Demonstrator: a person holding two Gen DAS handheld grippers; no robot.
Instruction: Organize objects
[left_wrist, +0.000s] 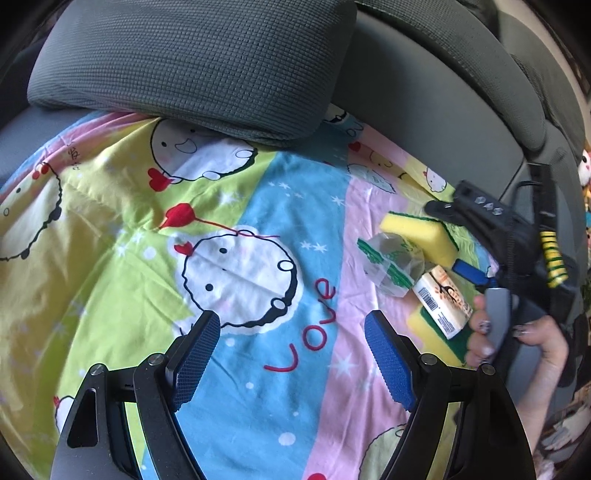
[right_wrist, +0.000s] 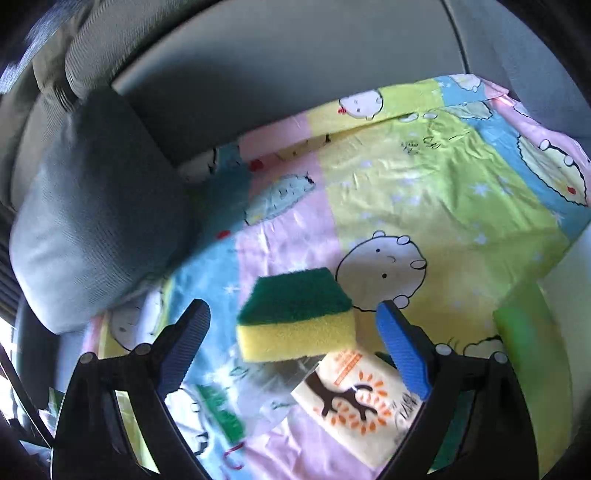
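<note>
Yellow foam under green scouring pads: counted two sponges on the cartoon-print sheet. Found the bare sponge lying green side up, just beyond the labelled sponge, the second one banded in a cream paper label with an orange tree print. Counted one crumpled clear wrapper with green lettering, beside both sponges and touching the labelled one. Noted one grey cushion resting on the far edge of the sheet against the grey upholstery behind.

Counted two tools, each with two blue-padded fingers. Saw the right hand-held gripper spread wide over the bare sponge, that sponge lying between the pads, clear of the left pad and close to the right one; could not tell whether it brushed that pad. Saw the left hand-held gripper likewise spread, nothing between its pads but the blue stripe and the red word "Love" printed on the sheet, well apart from the sponges. Spotted one hand with painted nails, wrapped round the right tool's handle, in the left wrist view.
</note>
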